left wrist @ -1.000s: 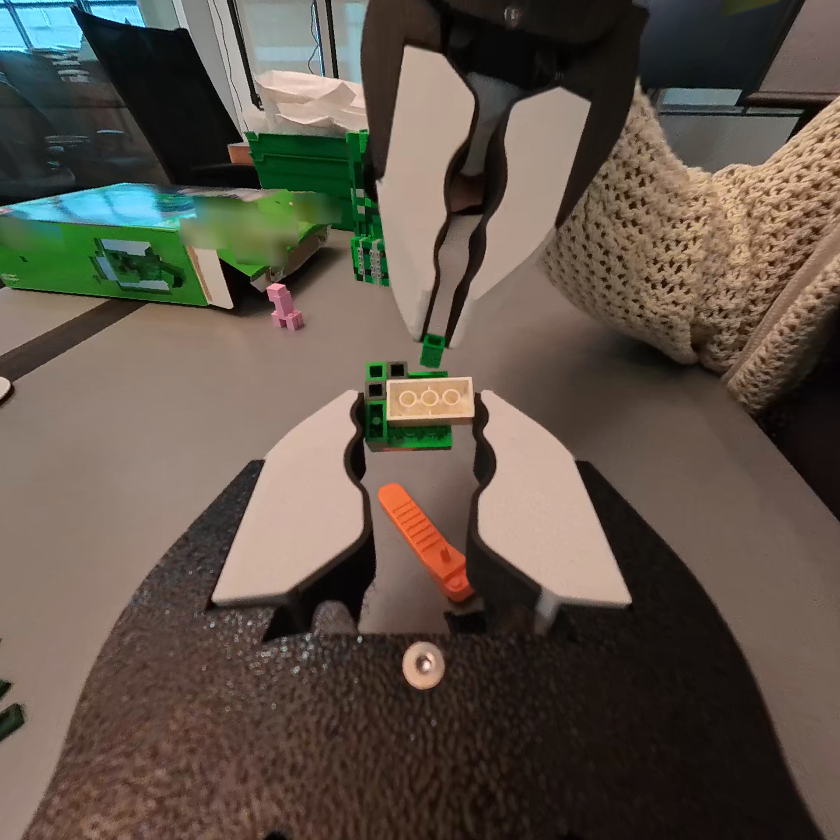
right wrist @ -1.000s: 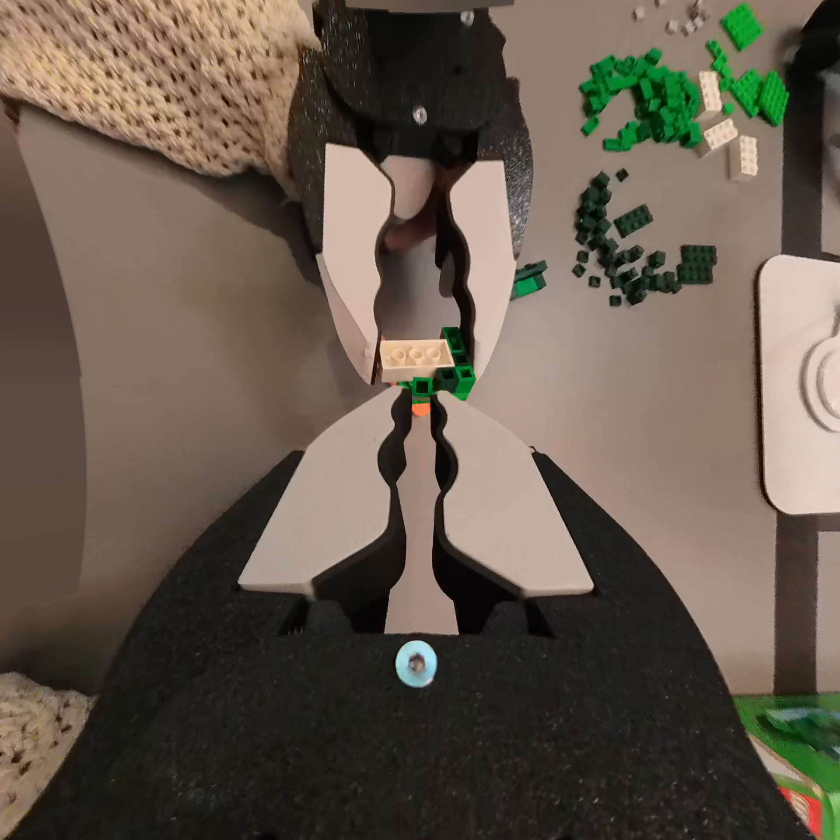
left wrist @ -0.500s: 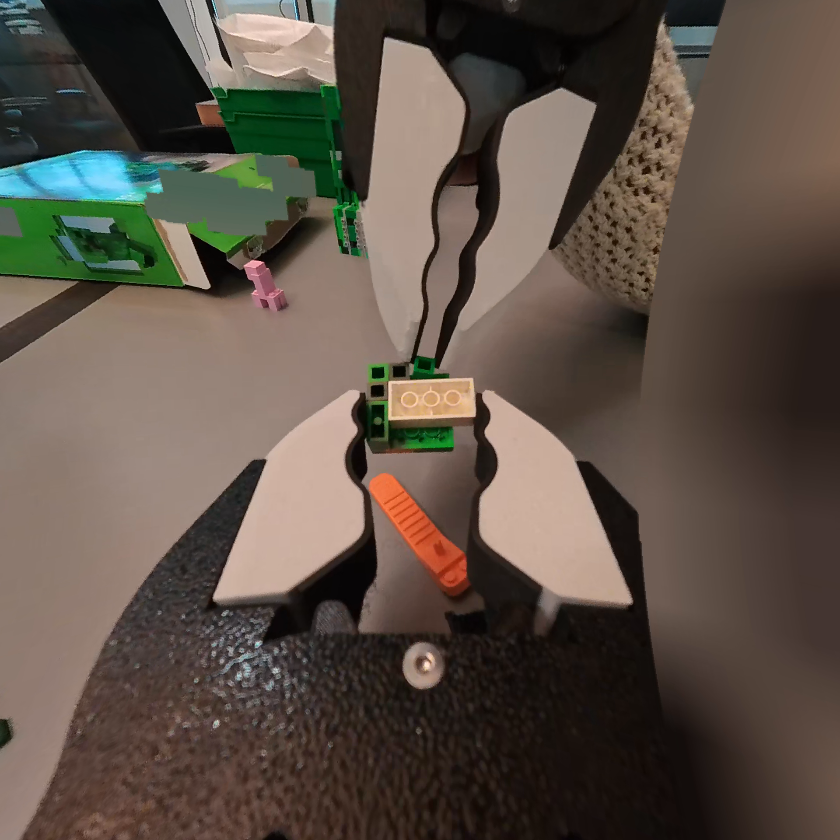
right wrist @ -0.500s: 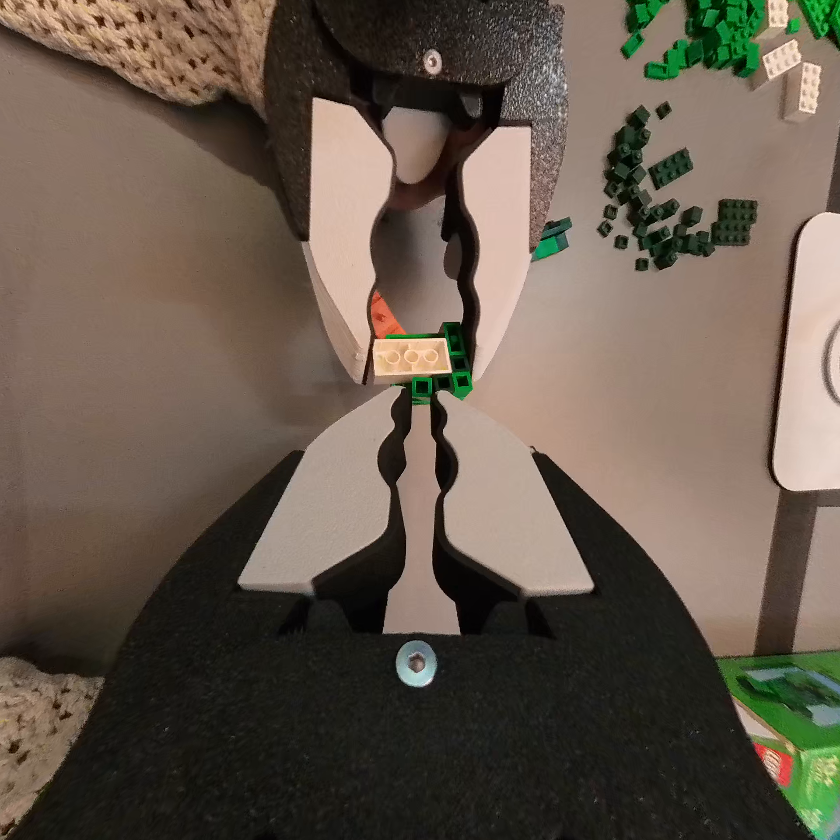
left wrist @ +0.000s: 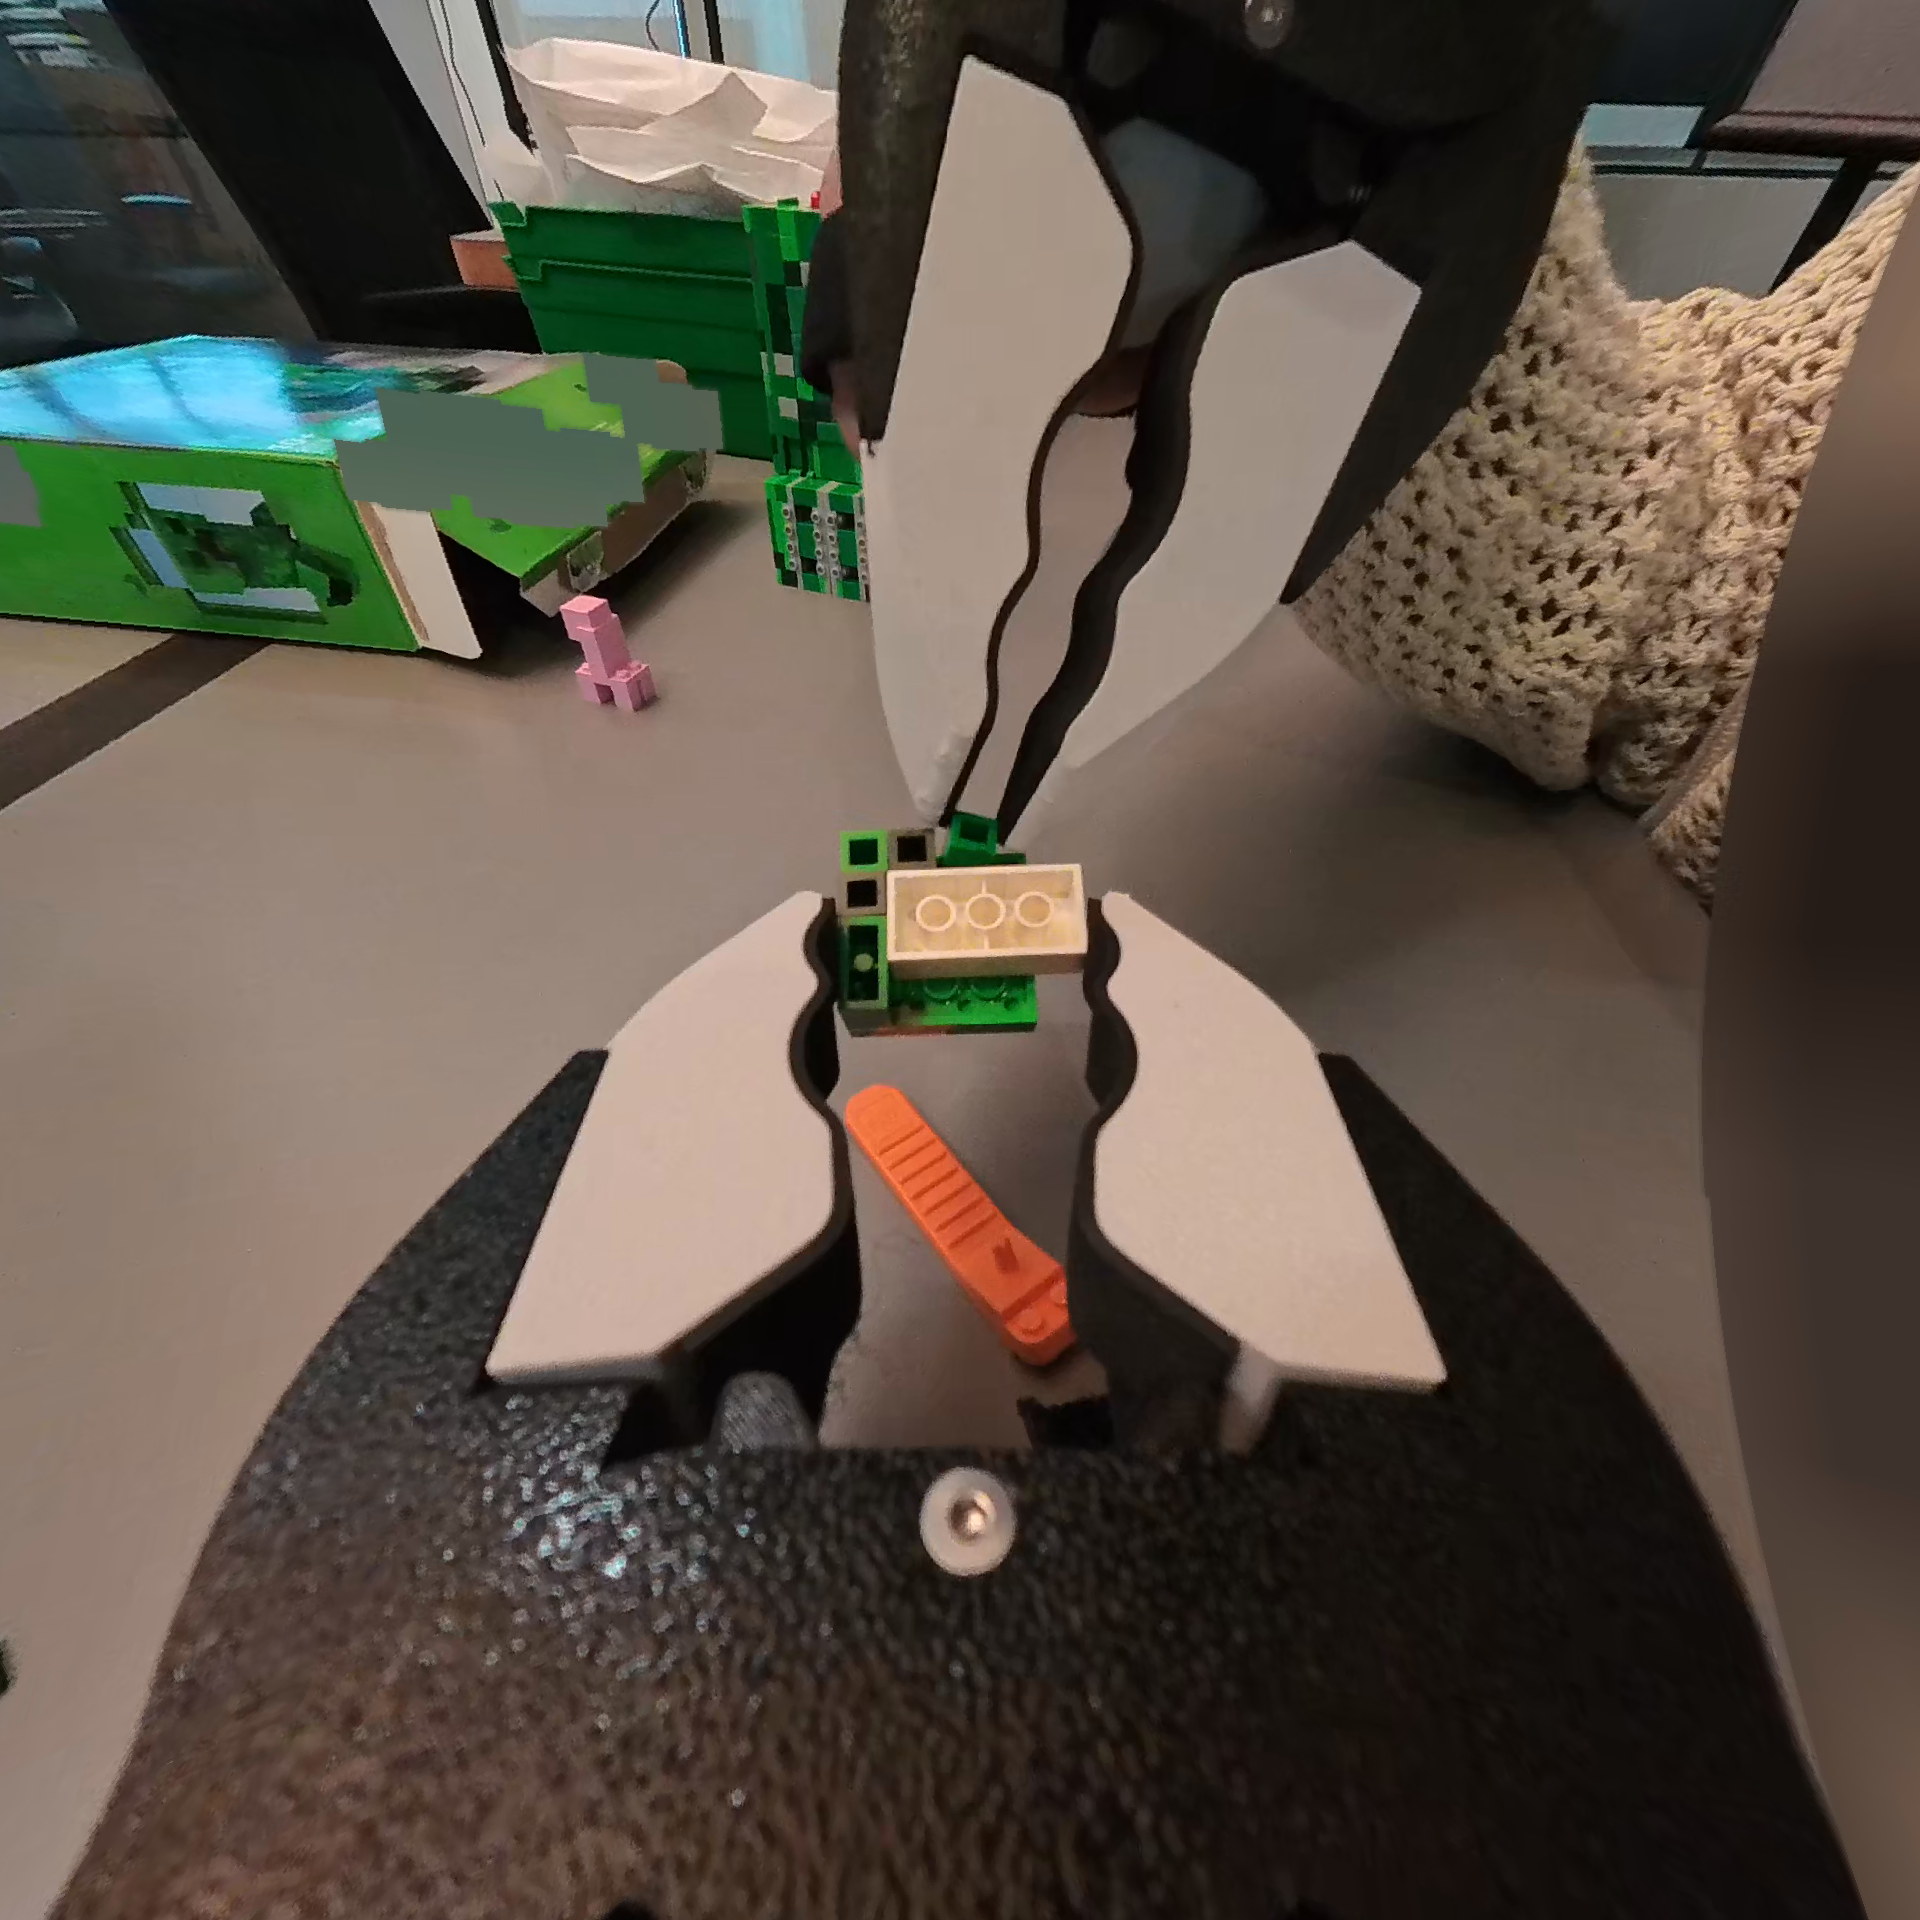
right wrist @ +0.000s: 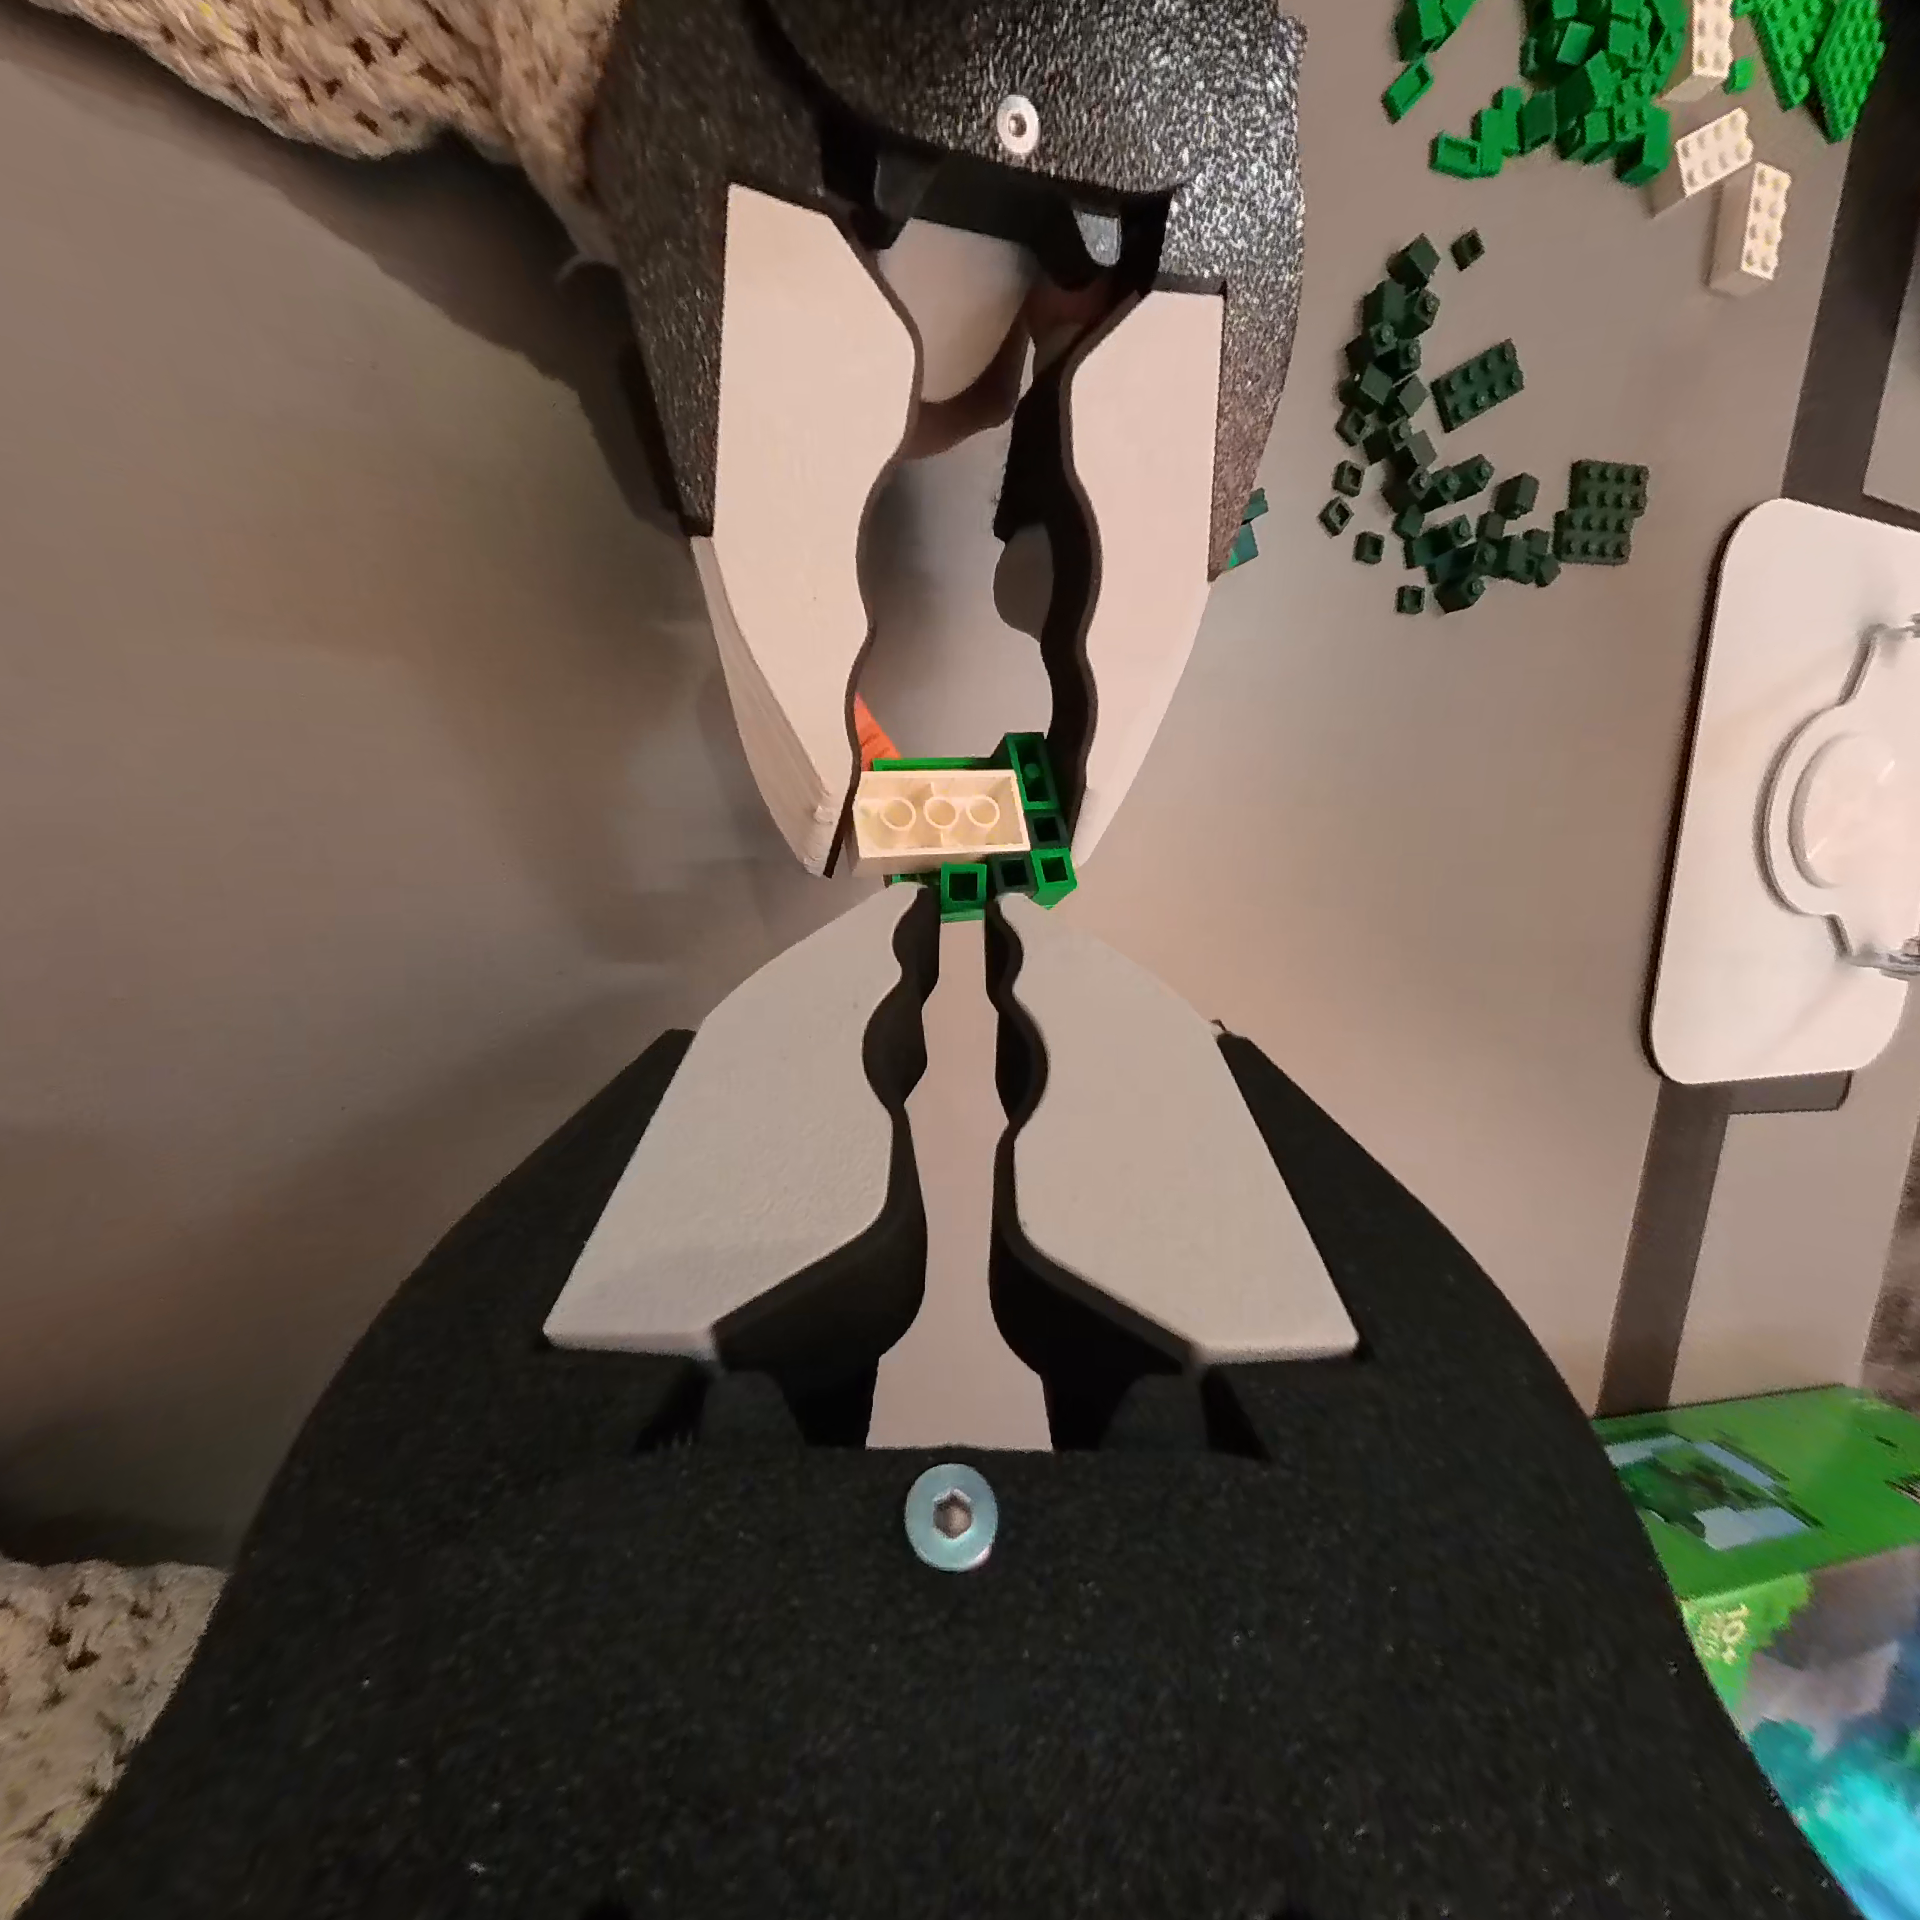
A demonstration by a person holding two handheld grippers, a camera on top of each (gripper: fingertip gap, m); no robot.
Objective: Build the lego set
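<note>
Descending since a second ago, the right gripper [left wrist: 975,816] is pinching a small green brick [left wrist: 972,834] against the far edge of the lego assembly [left wrist: 956,935], jaws nearly closed. Left gripper [left wrist: 961,920] is clamping the assembly above the grey table [left wrist: 312,987]; an orange brick separator [left wrist: 961,1216] is lying partly hidden behind its right finger.

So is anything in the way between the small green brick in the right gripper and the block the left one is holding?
Nothing visible. The right gripper holds the small green brick right against the assembly clamped in the left gripper.
</note>
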